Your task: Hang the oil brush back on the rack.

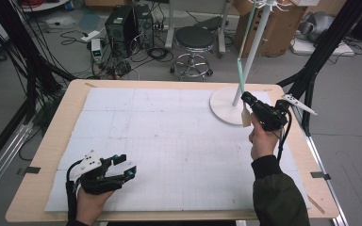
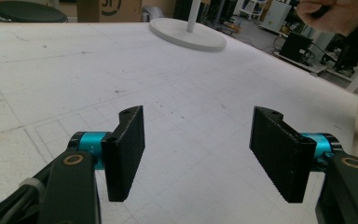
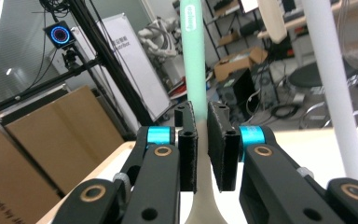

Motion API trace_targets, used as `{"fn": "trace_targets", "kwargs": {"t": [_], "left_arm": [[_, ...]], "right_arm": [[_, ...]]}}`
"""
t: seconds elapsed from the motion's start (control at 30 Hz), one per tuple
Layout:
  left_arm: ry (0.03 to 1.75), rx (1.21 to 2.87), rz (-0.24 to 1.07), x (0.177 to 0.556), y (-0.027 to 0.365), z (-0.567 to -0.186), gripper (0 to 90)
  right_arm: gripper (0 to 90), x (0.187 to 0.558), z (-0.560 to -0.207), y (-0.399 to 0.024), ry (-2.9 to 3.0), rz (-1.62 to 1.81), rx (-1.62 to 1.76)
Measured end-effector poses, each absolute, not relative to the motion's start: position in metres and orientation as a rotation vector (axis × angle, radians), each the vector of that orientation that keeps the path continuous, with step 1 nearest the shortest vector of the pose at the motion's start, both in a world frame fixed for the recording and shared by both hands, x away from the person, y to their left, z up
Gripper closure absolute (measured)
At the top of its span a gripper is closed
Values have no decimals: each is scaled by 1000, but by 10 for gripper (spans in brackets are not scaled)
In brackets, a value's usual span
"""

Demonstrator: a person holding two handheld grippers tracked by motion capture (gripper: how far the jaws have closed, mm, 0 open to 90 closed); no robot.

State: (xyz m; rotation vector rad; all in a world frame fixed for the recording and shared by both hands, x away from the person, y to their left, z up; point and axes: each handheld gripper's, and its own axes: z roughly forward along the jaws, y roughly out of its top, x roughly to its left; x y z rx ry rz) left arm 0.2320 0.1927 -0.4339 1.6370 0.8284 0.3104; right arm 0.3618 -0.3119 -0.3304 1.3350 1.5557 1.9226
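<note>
Fingers of right gripper (image 1: 250, 100): closed on mint-handled spatula (image 1: 242, 89), held upright beside white stand (image 1: 252, 52) at table's far right. Left gripper (image 1: 122, 165): jaws apart, nothing between, low over white gridded mat (image 1: 169, 141). Surroundings: wooden table (image 1: 56, 122), stool (image 1: 194, 40), cardboard boxes (image 1: 275, 28), cables on grey floor.

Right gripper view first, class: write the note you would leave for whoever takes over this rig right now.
Right claw: shut on the spatula, gripping its stem between mint-green handle and cream blade, held upright beside the white stand.
Left claw: open, holding nothing, low over the white mat at the near left corner.
Done: spatula gripped and off the table.
Left: probably hanging the spatula on the stand's top hooks; whether it already hangs there cannot be told.
</note>
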Motion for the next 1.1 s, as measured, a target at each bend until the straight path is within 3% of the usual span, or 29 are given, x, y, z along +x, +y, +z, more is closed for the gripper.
{"fn": "trace_targets", "kwargs": {"t": [1.1], "left_arm": [[839, 1646, 321, 233, 196, -436, 362]], "right_arm": [[833, 380, -262, -327, 1345, 1983, 1244]]}}
